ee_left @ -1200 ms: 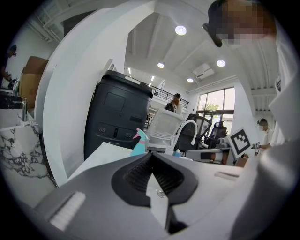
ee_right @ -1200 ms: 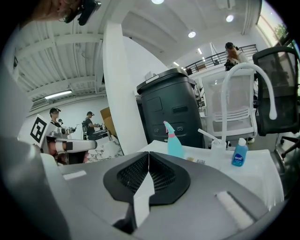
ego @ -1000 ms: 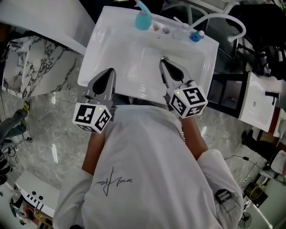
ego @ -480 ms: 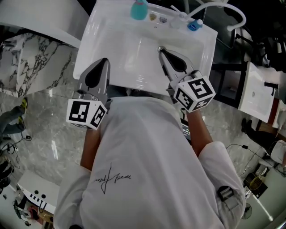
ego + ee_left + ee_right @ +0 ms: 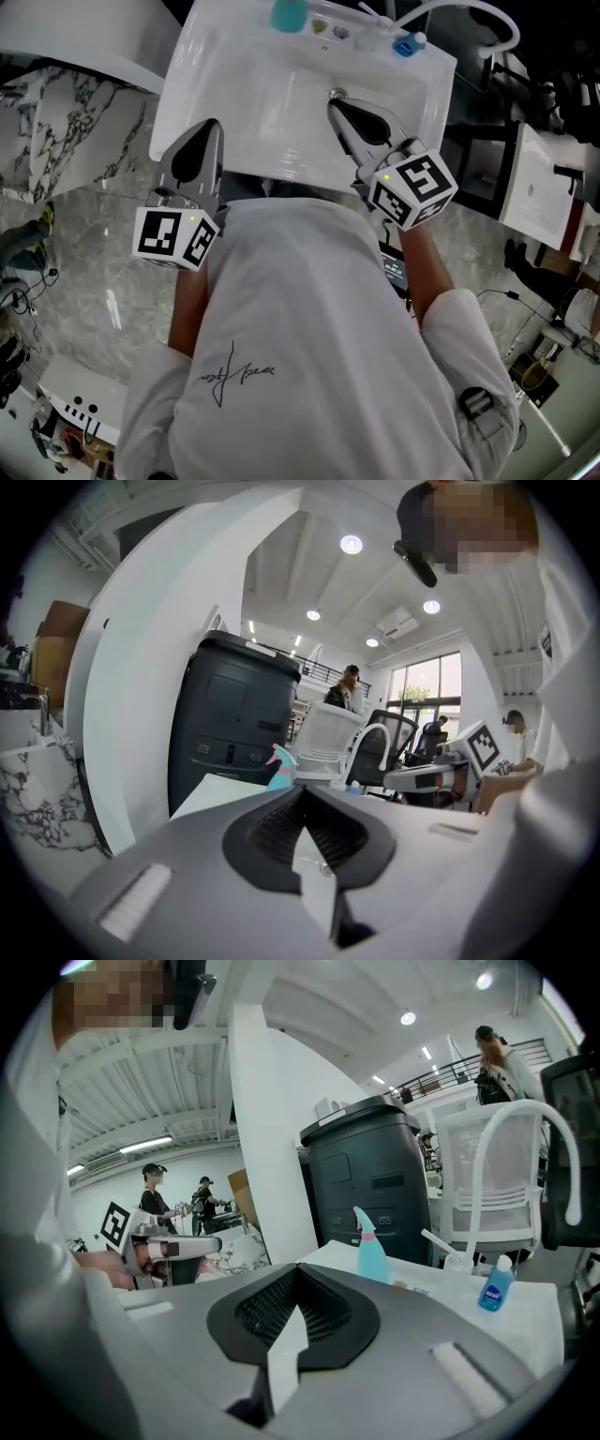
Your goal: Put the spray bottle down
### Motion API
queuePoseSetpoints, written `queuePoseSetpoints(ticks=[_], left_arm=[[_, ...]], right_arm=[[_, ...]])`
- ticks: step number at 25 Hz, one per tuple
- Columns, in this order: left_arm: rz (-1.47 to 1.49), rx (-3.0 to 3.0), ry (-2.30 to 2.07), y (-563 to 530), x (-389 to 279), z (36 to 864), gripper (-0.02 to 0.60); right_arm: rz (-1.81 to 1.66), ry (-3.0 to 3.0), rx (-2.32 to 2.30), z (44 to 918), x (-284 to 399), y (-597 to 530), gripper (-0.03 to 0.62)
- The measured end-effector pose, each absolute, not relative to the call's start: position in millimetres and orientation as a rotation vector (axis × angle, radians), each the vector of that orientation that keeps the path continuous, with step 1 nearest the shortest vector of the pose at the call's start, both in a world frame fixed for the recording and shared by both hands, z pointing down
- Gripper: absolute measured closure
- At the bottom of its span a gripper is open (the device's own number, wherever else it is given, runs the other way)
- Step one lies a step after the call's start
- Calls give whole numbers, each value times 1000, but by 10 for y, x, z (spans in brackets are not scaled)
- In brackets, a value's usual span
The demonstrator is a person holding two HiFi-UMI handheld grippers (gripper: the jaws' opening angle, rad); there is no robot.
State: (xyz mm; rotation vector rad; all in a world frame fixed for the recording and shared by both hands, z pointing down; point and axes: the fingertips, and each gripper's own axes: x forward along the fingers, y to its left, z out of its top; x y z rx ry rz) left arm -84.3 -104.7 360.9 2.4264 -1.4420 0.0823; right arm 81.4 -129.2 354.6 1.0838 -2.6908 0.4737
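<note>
Spray bottle point(image 5: 289, 14) well beyond right gripper point(image 5: 335, 97)

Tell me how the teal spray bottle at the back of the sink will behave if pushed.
The spray bottle stands upright and tall for its base, so a push near the top would probably tip it. It looks like plastic, so it is likely light. On the glossy white sink it may slide easily.
</note>
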Motion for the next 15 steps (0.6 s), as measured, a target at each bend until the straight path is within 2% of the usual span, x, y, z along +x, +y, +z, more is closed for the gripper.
queuePoseSetpoints(ticks=[15], left_arm=[[97, 2425, -1434, -1054, -784, 3650, 552]], right_arm=[[470, -2679, 1043, 3577, 850, -1283, 600]])
